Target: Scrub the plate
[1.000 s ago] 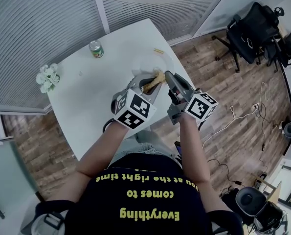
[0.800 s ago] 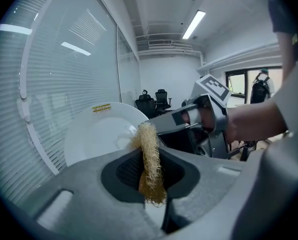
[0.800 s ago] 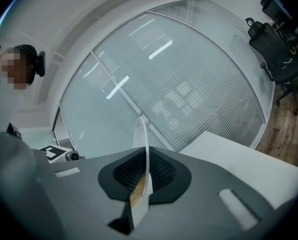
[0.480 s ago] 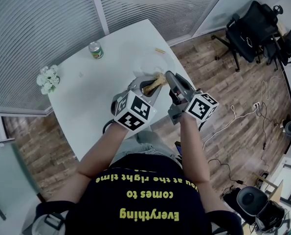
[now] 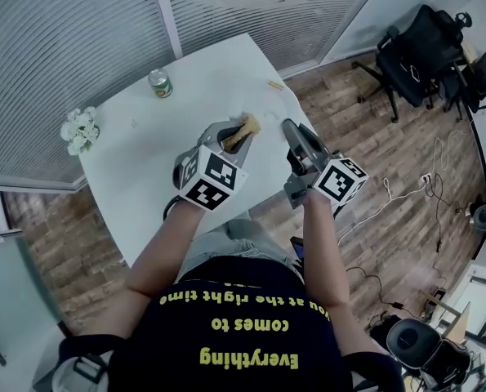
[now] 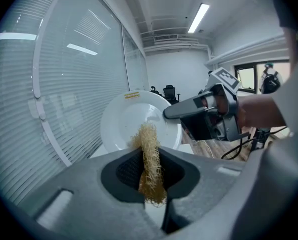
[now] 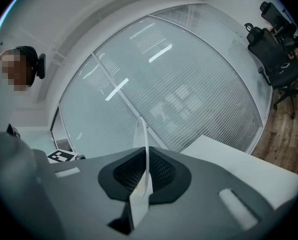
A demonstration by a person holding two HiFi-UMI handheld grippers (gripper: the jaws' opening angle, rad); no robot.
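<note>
A long, tan, stringy scrubber (image 6: 149,149) was gripped by the left hand-held gripper (image 6: 150,178). The jaws were closed on its lower end, and the rest of it was left sticking straight out in front.

A round white plate (image 6: 122,124) was held by the right hand-held gripper (image 7: 144,179). Its jaws were shut tight on the thin rim. The plate was held up above the white table (image 5: 144,153), not laid flat on it. In the right gripper view it was seen only as a thin white edge standing up between the jaws.

From the left hand-held gripper, the plate was found just ahead and a little to the right. Its wide, hollow face was turned toward the scrubber. The scrubber's long line was pointed right at the lower part of that face, so the free tip was the part nearest the plate.

It could not be told whether the tip was touching the plate or was just in front of it.

The left hand was judged to be the one to do the scrubbing, since the scrubber was in it. The plate only had to be kept steady by the right. A short push forward was thought to be all that was needed.
</note>
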